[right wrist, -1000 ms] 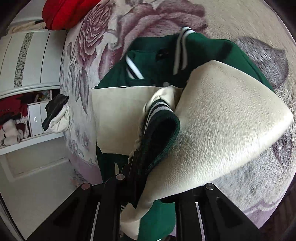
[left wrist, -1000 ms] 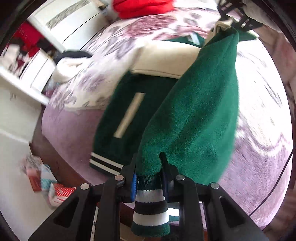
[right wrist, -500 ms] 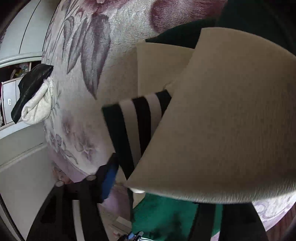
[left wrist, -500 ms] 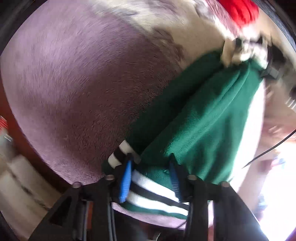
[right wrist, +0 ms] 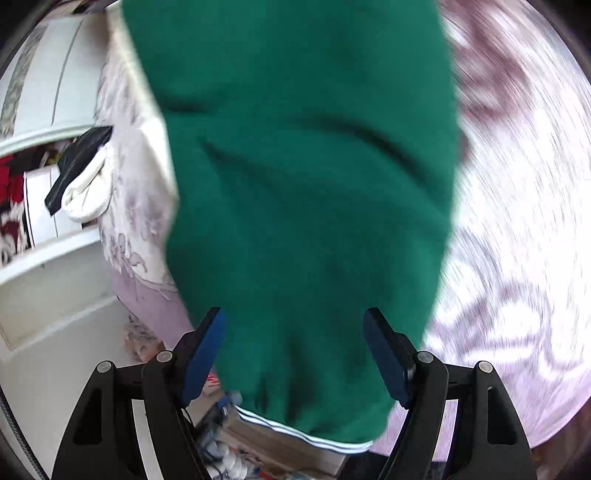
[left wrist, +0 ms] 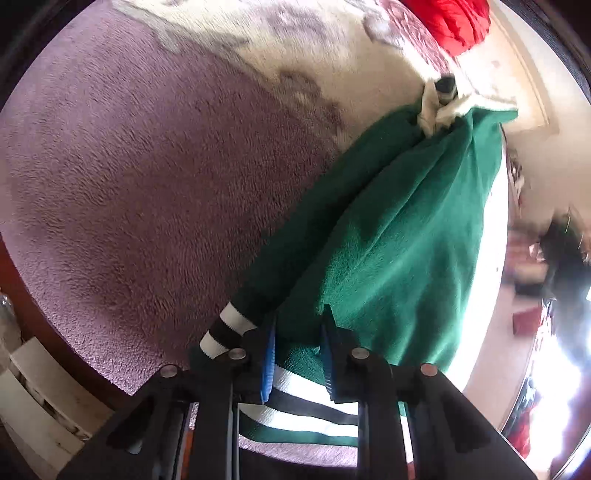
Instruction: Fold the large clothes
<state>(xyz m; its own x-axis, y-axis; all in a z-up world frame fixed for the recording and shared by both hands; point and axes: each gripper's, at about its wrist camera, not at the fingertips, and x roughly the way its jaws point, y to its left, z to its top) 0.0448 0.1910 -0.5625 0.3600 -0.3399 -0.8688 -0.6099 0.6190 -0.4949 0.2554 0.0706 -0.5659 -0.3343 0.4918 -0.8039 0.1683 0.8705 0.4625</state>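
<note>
A green varsity jacket (left wrist: 388, 229) with a black-and-white striped hem (left wrist: 306, 402) lies on the bed, a bit of cream sleeve (left wrist: 439, 110) at its far end. My left gripper (left wrist: 297, 350) points steeply down at the bed's edge. Its jaws are closing, the blue pads pressing a fold of green cloth just above the hem. In the right wrist view the jacket's green body (right wrist: 306, 166) fills the middle, blurred. My right gripper (right wrist: 293, 343) stands wide open over it. The cloth lies between the fingers (right wrist: 388, 354), and neither pad presses it.
A mauve and cream floral blanket (left wrist: 147, 166) covers the bed (right wrist: 517, 221). Something red (left wrist: 454, 22) lies at the far end. A black and cream garment (right wrist: 85, 177) sits at the bed's left side, near white cabinets (right wrist: 48, 92). Clutter lies on the floor below.
My left gripper swung down to the bed's edge, loosened, then tightened on the hem. My right gripper let go of the cream sleeve, opened wide and moved over the green body.
</note>
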